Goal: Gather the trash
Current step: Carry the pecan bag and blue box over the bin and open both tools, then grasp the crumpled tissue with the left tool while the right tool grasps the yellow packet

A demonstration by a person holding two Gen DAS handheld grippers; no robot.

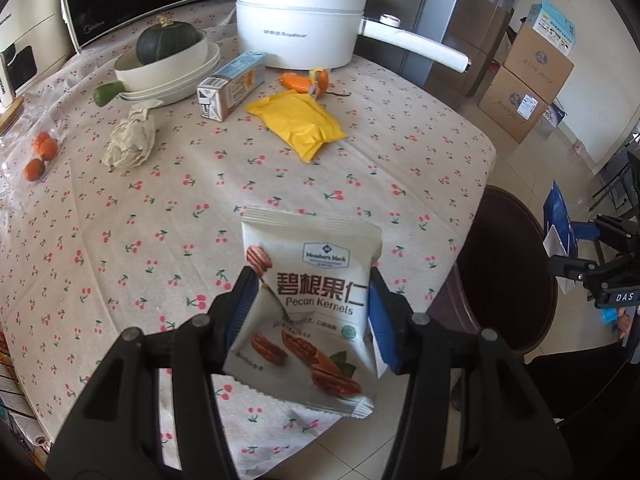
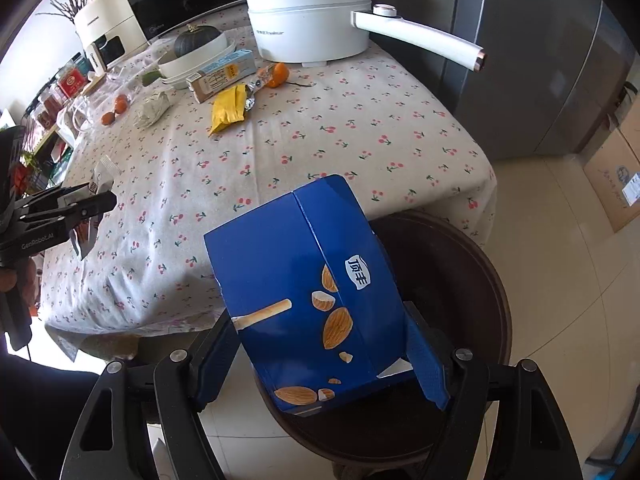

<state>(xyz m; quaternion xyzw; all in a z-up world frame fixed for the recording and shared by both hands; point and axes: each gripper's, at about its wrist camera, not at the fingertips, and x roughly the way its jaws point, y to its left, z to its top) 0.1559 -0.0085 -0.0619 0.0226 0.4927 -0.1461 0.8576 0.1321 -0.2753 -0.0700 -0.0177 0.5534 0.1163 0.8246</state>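
Trash in both grips: left gripper (image 1: 312, 304) pinches the pecan packet (image 1: 308, 312) above the table's near edge, right gripper (image 2: 324, 344) clamps the blue box (image 2: 312, 280) over the brown stool (image 2: 460, 280). Risk? That slick, crumpled packet could slide out if the pinch loosens.

My left gripper (image 1: 310, 304) and right gripper (image 2: 320, 344) are matte black, each built of slotted linkage arms joined by round silver pins, with blue ribbed pads (image 1: 382, 320) lining the fingers. White lettering on the left one's side reads GenRobot.AI, and the right one carries a small DAS label.
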